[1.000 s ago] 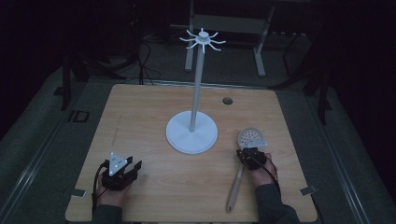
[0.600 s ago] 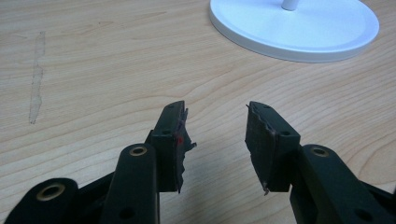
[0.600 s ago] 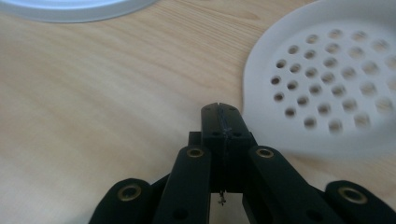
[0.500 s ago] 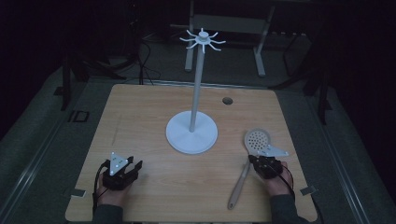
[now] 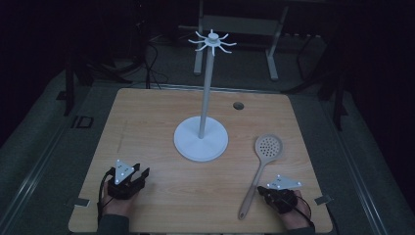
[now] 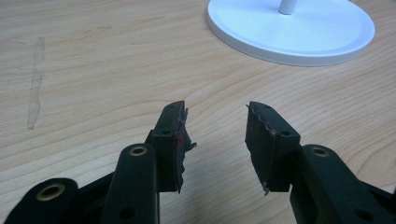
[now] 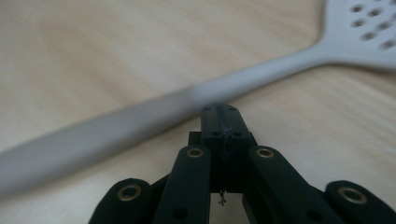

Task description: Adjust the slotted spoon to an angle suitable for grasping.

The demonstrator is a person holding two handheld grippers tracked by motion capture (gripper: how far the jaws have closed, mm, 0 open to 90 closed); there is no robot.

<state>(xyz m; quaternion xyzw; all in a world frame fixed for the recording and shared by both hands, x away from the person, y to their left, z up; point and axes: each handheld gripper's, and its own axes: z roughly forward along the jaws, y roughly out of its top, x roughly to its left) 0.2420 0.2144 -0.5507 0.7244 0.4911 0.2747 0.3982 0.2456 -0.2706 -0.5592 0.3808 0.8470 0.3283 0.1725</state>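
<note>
The right gripper (image 7: 222, 122) is resting with jaws pressed together, empty, just beside the slotted spoon's (image 5: 259, 171) handle on the table (image 5: 147, 117). The left gripper (image 6: 215, 135) is sitting spread, empty, near the white hook stand (image 5: 201, 139). A careless nudge could roll the spoon toward the edge.

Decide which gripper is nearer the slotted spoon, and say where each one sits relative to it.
Right. The right gripper sits shut just beside the spoon's handle, on its right, near the table's front edge. The left gripper is open far across the table to the spoon's left.
</note>
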